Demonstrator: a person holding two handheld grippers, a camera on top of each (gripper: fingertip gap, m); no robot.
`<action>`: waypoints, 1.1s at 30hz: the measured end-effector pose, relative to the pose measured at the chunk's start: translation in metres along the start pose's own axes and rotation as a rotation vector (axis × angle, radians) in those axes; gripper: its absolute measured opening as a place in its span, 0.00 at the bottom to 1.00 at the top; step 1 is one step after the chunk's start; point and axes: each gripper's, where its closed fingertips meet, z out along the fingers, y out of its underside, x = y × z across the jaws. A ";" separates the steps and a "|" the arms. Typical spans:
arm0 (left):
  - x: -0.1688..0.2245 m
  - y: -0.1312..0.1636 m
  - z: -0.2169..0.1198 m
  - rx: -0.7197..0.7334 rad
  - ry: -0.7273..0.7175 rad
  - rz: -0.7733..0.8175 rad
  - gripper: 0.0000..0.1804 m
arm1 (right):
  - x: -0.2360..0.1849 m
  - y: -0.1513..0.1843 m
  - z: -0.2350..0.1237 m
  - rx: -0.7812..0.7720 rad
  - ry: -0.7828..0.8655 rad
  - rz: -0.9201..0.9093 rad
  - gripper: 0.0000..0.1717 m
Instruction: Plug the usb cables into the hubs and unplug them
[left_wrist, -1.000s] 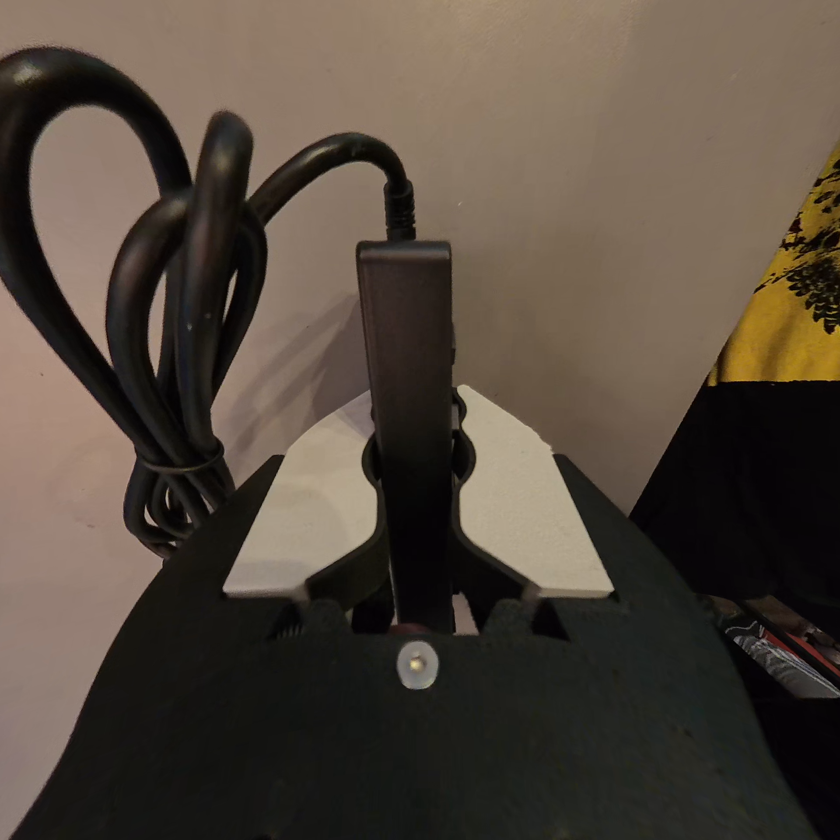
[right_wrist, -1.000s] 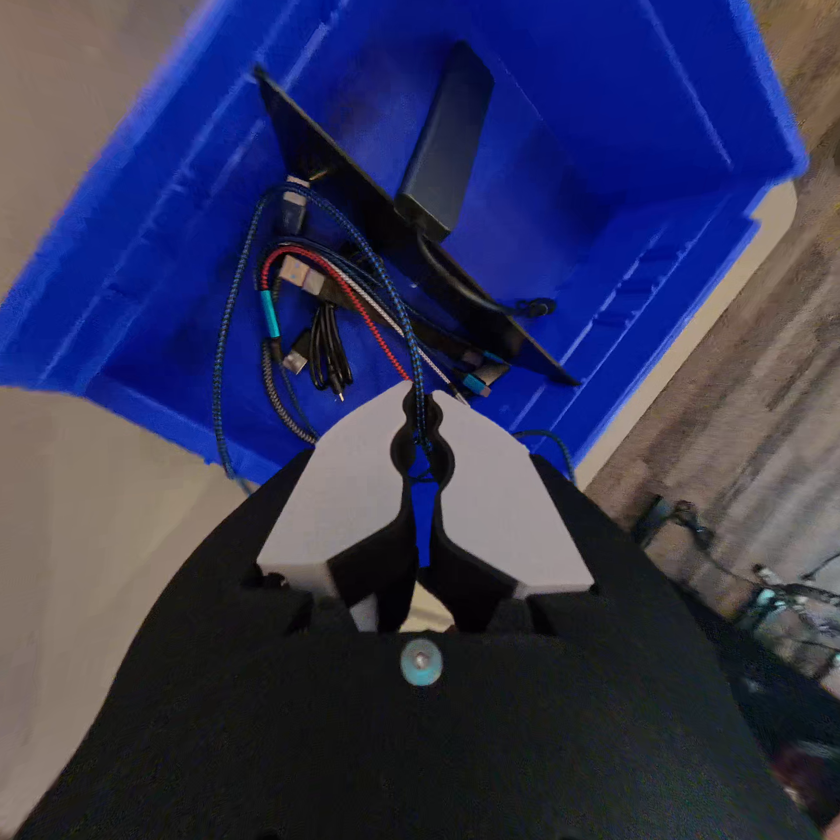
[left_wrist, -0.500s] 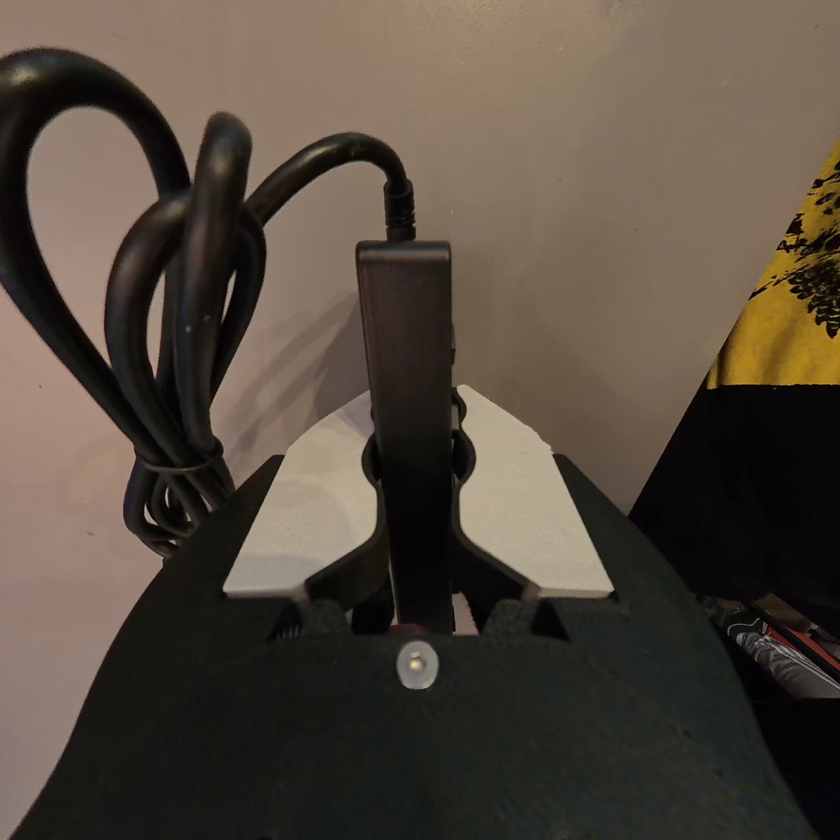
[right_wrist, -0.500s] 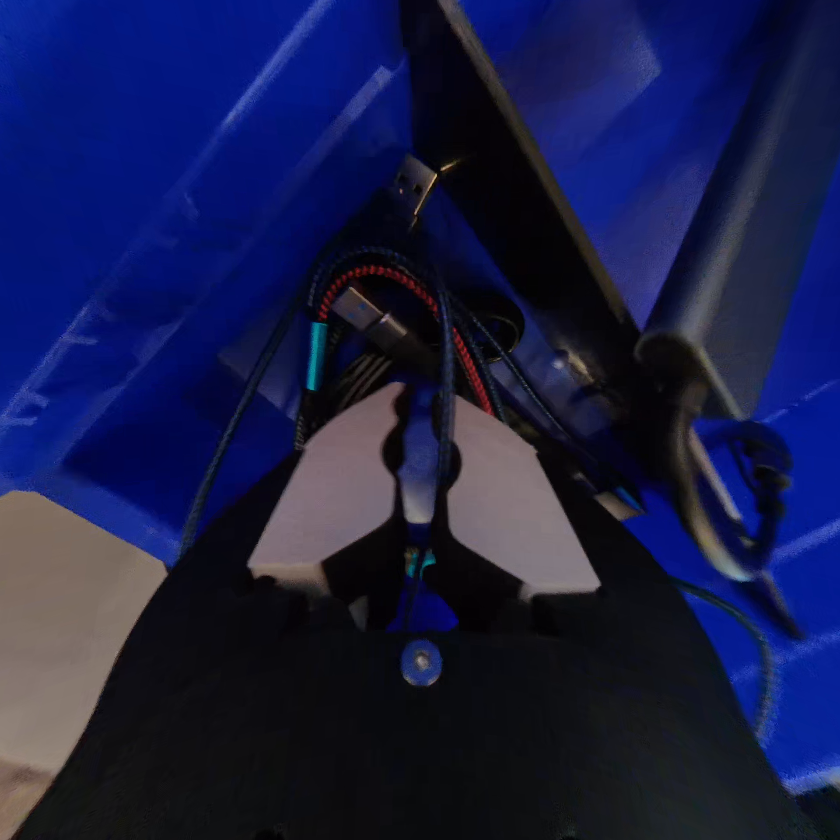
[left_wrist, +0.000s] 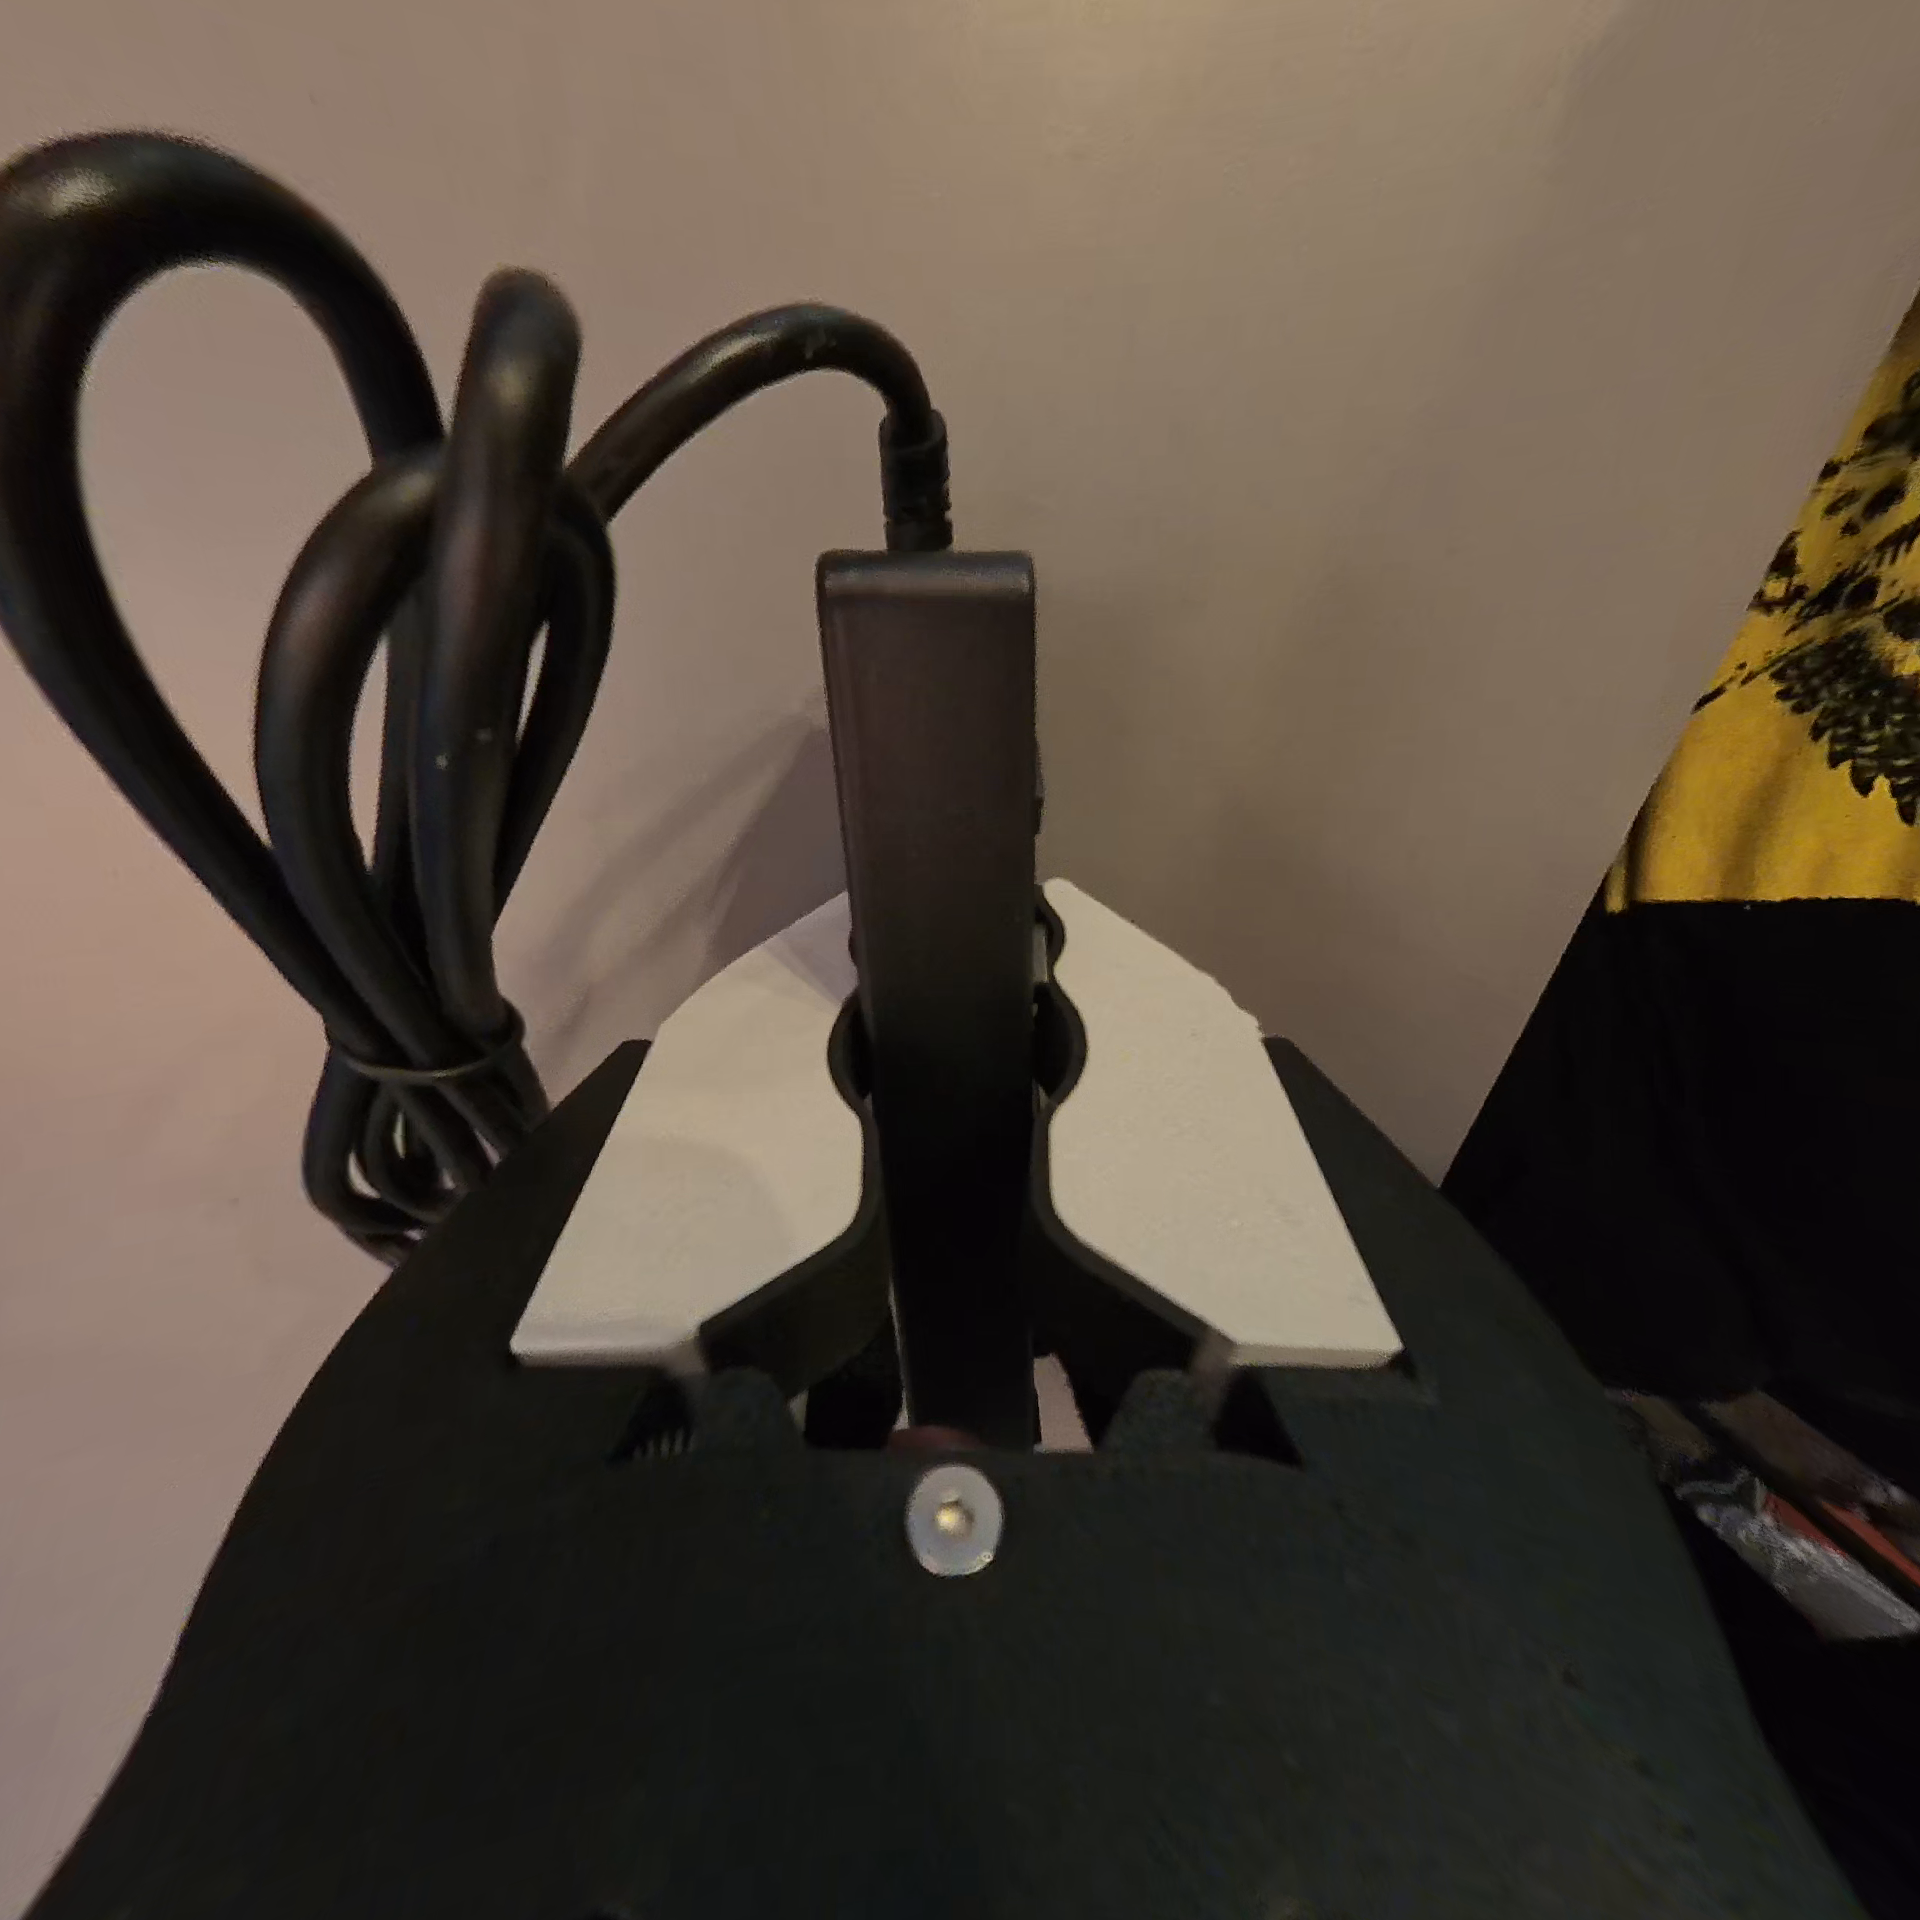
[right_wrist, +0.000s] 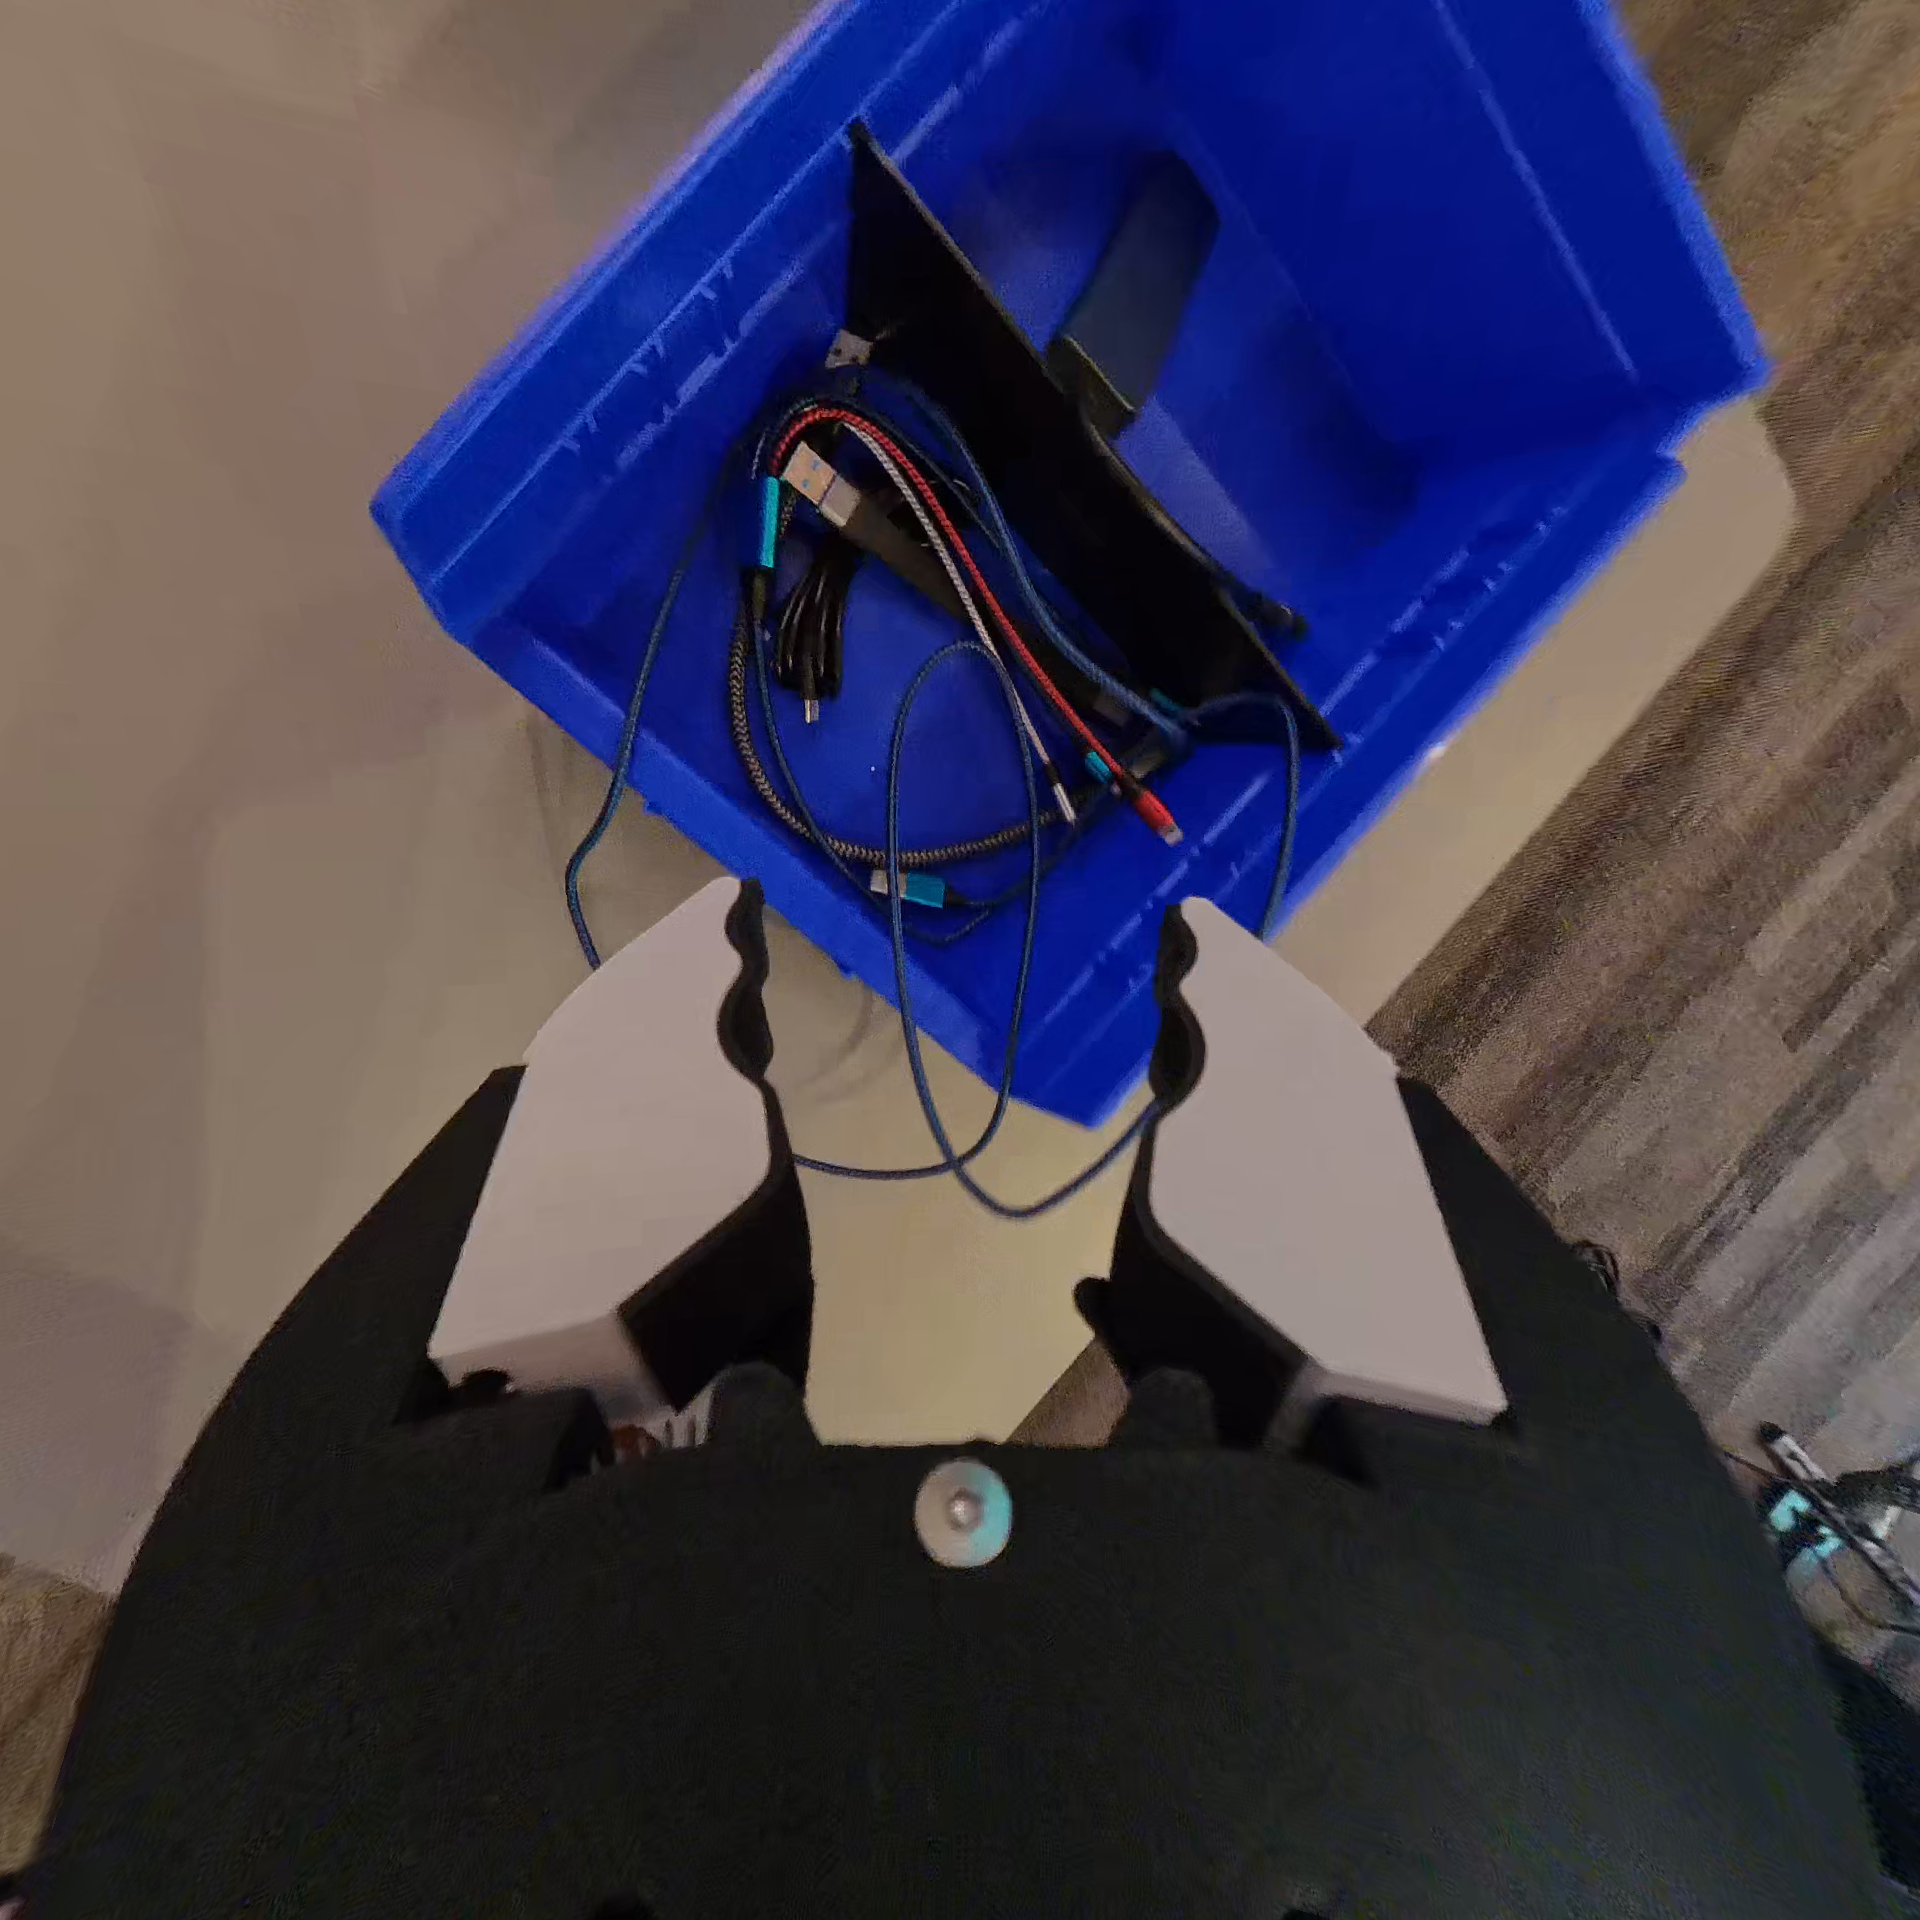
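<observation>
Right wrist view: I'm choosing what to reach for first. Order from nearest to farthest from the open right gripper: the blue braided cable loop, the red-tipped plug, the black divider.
1. Blue braided cable loop, hanging between the right gripper fingers.
2. Red-tipped plug, near the bin's front wall, right.
3. Black divider, deeper in the blue bin.

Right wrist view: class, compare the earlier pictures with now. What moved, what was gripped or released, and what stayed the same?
The right gripper earlier had its fingers closed around a blue braided cable; now they stand wide apart and the cable hangs loose over the blue bin rim. The gripper dipped into the bin, then drew back. The left gripper remains clamped on the black hub, unmoved.
</observation>
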 end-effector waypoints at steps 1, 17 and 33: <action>-0.001 -0.005 -0.004 0.027 -0.005 -0.004 0.14 | -0.004 0.004 -0.007 0.047 0.003 0.023 0.38; -0.009 -0.204 -0.039 0.480 -0.059 0.128 0.14 | -0.240 -0.041 -0.005 0.755 -0.569 0.023 0.34; 0.024 -0.259 -0.047 0.792 0.096 0.156 0.26 | -0.298 -0.126 -0.050 1.006 -0.913 0.007 0.14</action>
